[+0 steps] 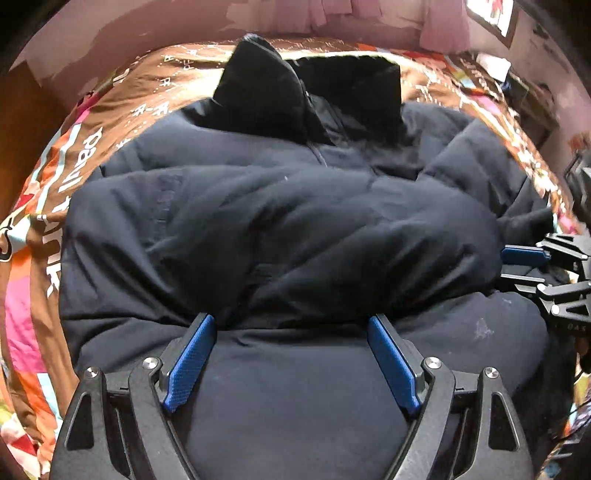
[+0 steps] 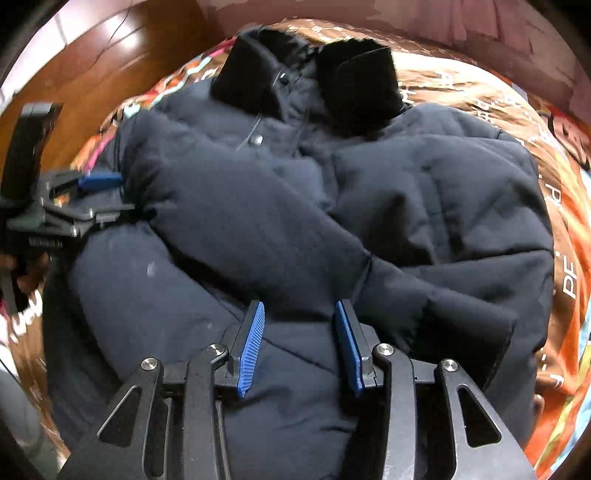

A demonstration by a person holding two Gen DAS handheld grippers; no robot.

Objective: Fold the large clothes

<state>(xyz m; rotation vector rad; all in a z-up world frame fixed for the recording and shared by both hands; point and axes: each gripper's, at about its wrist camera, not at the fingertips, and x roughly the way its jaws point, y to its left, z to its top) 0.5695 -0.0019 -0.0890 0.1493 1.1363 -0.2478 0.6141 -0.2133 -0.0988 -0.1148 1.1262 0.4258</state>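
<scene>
A large dark navy puffer jacket [image 1: 288, 221] lies on a bed, its black collar [image 1: 306, 85] at the far end and both sleeves folded across the body. It fills the right wrist view too [image 2: 424, 206], with the collar [image 2: 306, 74] far off. My left gripper [image 1: 291, 332] is open, its blue pads resting on the near hem of the jacket, nothing between them. My right gripper [image 2: 299, 317] is open over the near hem beside a folded sleeve [image 2: 258, 229]. Each gripper shows in the other's view: the right [image 1: 532, 266], the left [image 2: 99, 195].
The bed carries a brown, orange and pink patterned cover [image 1: 44, 206], also in the right wrist view [image 2: 565, 258]. A pink wall [image 1: 147, 29] stands behind the bed. Wooden floor [image 2: 110, 55] lies to the left. Dark clutter [image 1: 524, 92] sits at the far right.
</scene>
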